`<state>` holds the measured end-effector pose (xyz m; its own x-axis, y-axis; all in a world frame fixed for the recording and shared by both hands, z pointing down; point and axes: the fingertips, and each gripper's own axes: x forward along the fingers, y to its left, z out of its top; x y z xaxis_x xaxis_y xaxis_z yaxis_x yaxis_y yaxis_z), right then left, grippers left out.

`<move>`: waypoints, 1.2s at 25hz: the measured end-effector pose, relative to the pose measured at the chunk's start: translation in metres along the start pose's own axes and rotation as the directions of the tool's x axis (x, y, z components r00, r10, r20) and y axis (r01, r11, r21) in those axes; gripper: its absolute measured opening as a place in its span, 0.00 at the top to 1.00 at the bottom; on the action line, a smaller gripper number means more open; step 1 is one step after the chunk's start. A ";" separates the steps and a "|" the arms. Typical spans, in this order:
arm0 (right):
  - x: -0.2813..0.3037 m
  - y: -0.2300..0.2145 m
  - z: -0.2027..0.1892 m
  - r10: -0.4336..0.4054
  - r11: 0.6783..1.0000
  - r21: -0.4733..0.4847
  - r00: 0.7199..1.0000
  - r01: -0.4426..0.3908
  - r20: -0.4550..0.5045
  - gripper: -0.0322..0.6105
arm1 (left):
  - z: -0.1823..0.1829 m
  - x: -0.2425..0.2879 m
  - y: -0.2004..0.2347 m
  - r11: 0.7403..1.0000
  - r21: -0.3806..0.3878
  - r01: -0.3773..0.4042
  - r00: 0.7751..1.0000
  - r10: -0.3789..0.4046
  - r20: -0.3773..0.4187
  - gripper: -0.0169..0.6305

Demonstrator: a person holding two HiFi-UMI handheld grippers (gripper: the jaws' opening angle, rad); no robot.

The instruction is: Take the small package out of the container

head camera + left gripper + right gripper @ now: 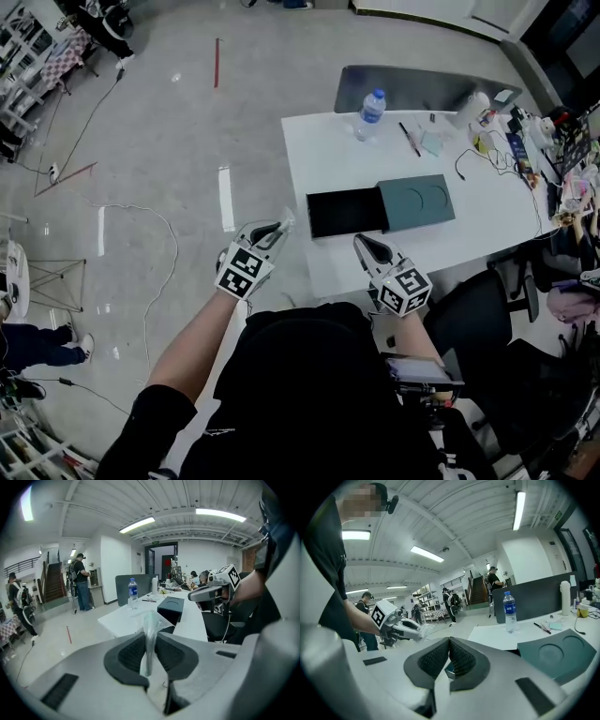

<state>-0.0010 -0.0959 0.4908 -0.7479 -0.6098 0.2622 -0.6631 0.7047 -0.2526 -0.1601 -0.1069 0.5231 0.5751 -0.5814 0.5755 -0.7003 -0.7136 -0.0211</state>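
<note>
Tabletop [319,155], white and rectangular, carries everything here, with a black office chair [473,314] pushed up to its near edge. Clutter crowds its right edge, too small to sort out.

Next in size is the container [417,201], a dark teal box lying flat toward the near edge, about midway along it. Its black tray [345,212] is slid out toward the table's left edge, and the part in sight looks bare.

The left gripper [274,232] hangs off the table, just beyond the left edge by the near left corner, over the floor. Its jaws are pinched on the small package [149,637], a clear, crinkled plastic bag that stands up between the pads and pokes out past the tips. So the package is out of the container and clear of the table.

The right gripper [449,645] sits over the near edge, close to the tray's near corner, jaws pressed together with nothing between them.

A water bottle [371,112] with a blue label stands upright near the far edge, toward the left corner. A pen [410,139] lies just right of it.
</note>
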 end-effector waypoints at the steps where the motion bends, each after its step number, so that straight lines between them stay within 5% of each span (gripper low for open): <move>1: 0.000 0.003 -0.001 0.002 1.000 -0.001 1.000 -0.002 -0.001 0.91 | -0.004 -0.005 0.001 1.000 -0.006 -0.007 1.000 0.007 0.001 0.87; 15: 0.007 0.041 -0.013 0.030 1.000 -0.005 1.000 -0.030 -0.007 0.91 | -0.065 -0.066 0.013 0.977 -0.177 -0.116 0.992 0.124 0.034 0.87; 30: 0.023 0.073 -0.021 0.027 0.999 -0.018 0.999 -0.027 -0.018 0.91 | -0.080 -0.097 0.026 0.964 -0.239 -0.117 0.986 0.142 0.091 0.87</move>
<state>-0.0661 -0.0513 0.4985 -0.7650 -0.5839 0.2717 -0.6416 0.7276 -0.2427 -0.2679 -0.0374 0.5325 0.5058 -0.7102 0.4896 -0.8434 -0.5263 0.1080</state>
